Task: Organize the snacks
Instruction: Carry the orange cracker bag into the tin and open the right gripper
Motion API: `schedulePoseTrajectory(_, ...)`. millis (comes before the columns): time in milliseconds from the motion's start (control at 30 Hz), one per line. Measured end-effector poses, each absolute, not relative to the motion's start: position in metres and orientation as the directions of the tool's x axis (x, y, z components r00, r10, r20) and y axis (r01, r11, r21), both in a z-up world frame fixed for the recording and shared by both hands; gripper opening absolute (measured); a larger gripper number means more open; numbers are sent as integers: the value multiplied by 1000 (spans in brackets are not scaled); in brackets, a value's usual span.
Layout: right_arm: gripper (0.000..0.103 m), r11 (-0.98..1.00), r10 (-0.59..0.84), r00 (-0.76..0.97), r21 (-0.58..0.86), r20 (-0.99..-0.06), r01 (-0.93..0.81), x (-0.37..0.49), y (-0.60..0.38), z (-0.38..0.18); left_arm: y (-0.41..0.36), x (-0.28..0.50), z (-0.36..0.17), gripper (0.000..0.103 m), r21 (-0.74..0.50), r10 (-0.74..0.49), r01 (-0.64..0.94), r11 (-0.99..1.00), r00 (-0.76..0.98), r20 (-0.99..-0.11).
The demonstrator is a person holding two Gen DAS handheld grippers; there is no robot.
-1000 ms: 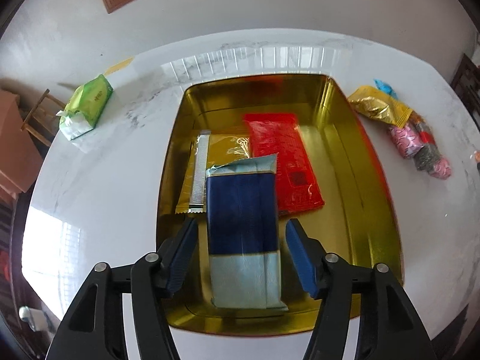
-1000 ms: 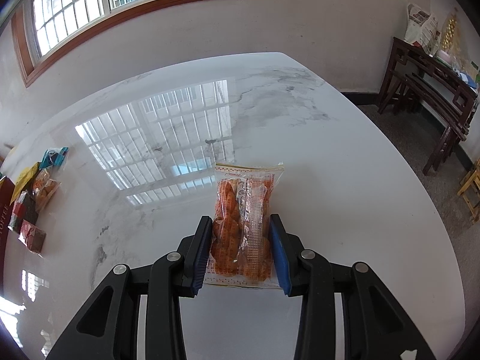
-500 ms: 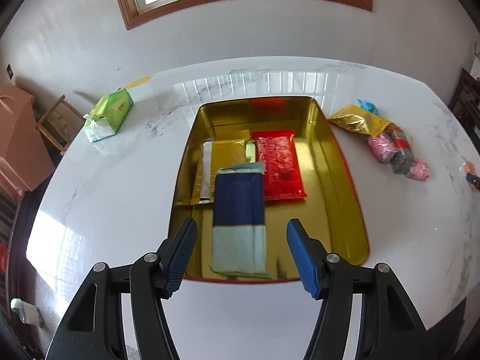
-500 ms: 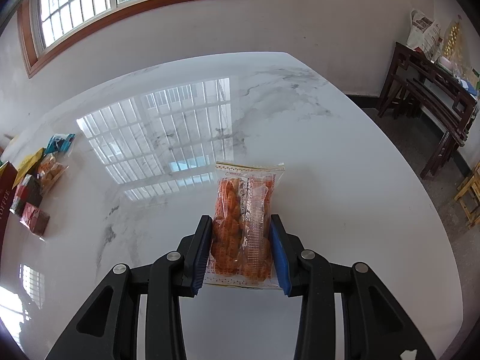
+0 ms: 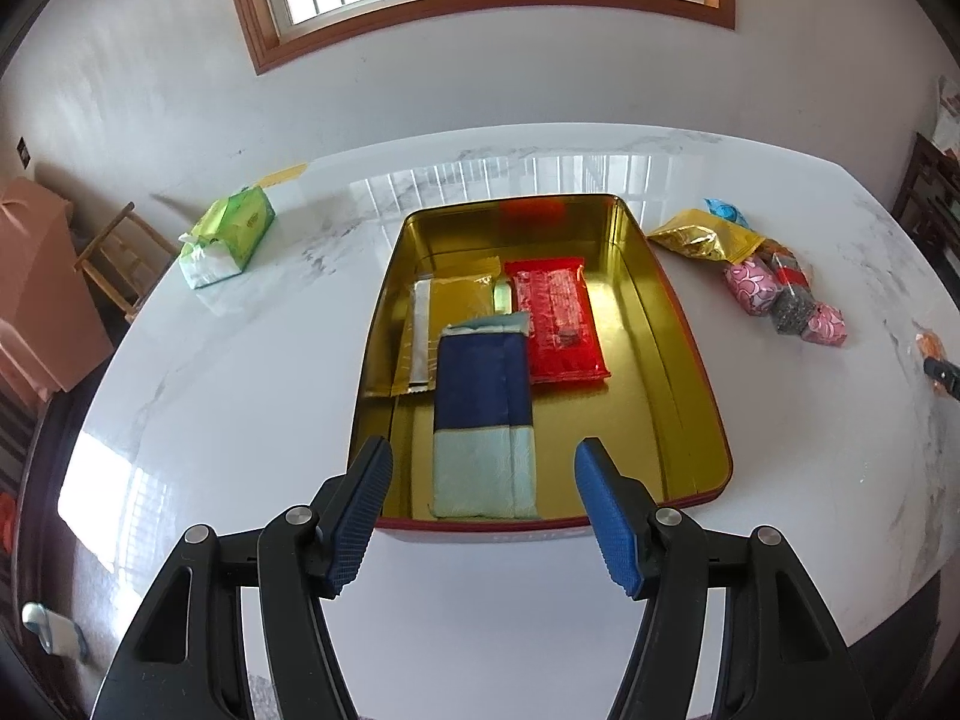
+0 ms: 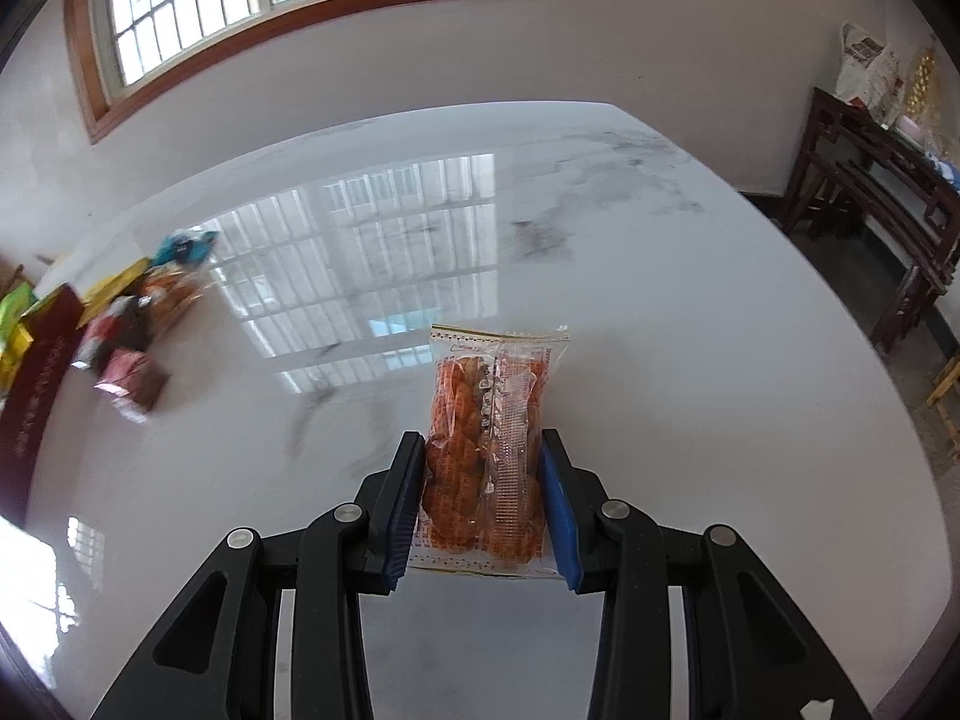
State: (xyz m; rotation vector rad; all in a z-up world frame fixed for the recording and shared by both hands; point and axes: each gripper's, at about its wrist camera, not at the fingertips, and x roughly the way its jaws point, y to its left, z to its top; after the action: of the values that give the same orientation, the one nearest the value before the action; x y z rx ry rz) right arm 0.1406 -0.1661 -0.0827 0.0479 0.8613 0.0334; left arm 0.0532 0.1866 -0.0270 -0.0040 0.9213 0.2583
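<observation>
Holding three packets point(image 5: 483, 420) — gold tin point(image 5: 690, 372), uncovered.

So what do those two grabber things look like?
The left gripper and right gripper look the same: shiny black plastic arms with round silver screws at the joints. Each has two fingers lined with blue ridged pads. No cables, writing, hands or sleeves show.
</observation>
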Motion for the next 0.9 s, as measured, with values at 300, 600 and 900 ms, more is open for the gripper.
schedulePoseTrajectory(300,35,980,172,633,199,-755,-29,132,-154,-76,189,43,-32,64,66,172,-202,977,572,-802)
schedulePoseTrajectory(600,35,918,396,624,283,-673,-278,130,-55,-17,197,26,-22,64,27,154,-216,976,597,-787)
schedulePoseTrajectory(900,35,776,599,467,329,-651,-538,165,121,14,220,8,-17,65,-54,108,-241,969,611,-784)
